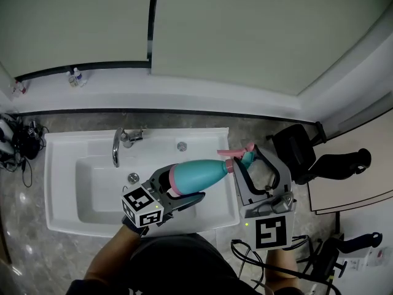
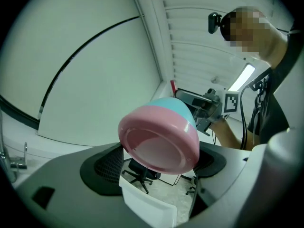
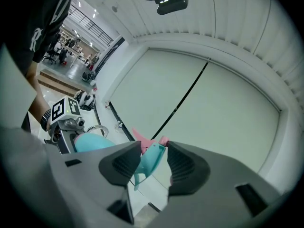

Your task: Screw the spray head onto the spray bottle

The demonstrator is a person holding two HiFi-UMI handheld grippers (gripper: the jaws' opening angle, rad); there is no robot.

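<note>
The left gripper (image 1: pixel 184 184) clamps the base end of the spray bottle (image 1: pixel 202 173), holding it level over the sink (image 1: pixel 61 165) with the neck pointing right. The right gripper (image 1: pixel 249 162) is closed on the spray head (image 1: pixel 236 155) at that neck, in line with the bottle's long axis.

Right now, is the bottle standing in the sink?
No, the left gripper holds the bottle level above the sink.
</note>
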